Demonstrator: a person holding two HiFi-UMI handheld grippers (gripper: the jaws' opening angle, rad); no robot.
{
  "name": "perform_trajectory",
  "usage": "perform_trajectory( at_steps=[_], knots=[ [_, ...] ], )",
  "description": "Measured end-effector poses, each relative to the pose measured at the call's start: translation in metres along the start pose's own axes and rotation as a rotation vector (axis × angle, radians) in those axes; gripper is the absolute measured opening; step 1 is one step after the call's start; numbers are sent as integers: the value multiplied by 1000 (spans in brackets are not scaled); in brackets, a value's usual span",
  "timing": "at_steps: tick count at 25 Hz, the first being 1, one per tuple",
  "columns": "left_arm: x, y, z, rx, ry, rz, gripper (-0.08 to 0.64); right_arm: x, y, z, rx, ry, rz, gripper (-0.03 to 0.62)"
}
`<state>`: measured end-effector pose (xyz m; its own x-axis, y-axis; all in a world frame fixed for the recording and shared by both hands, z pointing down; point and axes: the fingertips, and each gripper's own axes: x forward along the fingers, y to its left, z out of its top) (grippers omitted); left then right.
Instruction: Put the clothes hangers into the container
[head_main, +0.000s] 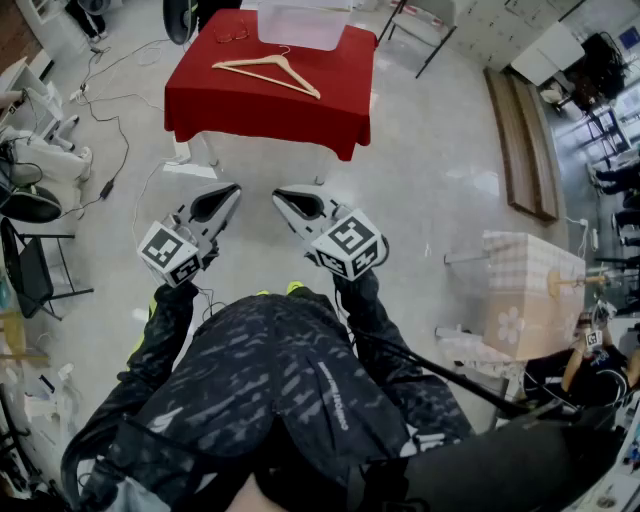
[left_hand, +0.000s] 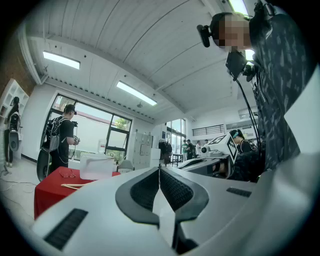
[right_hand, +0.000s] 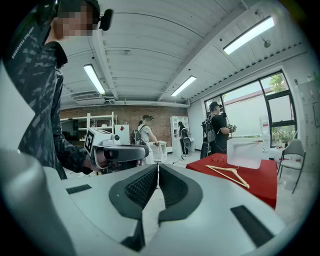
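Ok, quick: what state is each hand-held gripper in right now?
Left hand-held gripper: closed, jaws together, holding nothing.
Right hand-held gripper: closed, jaws together, holding nothing.

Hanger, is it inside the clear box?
No, the hanger lies on the red table, beside the box.

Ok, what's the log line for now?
left claw: shut, empty | right claw: shut, empty | hanger: on table | container: on table

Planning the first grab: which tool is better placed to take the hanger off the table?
Right, narrowly: the right tool lines up closer with the hanger than the left tool; both shut, short of the table.
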<state>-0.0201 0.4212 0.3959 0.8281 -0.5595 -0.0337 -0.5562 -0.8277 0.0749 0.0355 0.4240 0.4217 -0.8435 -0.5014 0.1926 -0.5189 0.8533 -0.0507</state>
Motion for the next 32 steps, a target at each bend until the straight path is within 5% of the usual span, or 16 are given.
perform_trajectory(
  at_steps=[21, 32],
  knots=[
    [9, -5, 9, 11, -24, -12, 14, -6, 5, 7, -48, -23, 26, 18],
    [-1, -4, -2, -12, -17, -24, 14, -2, 6, 4, -36, -6, -28, 20]
  ],
)
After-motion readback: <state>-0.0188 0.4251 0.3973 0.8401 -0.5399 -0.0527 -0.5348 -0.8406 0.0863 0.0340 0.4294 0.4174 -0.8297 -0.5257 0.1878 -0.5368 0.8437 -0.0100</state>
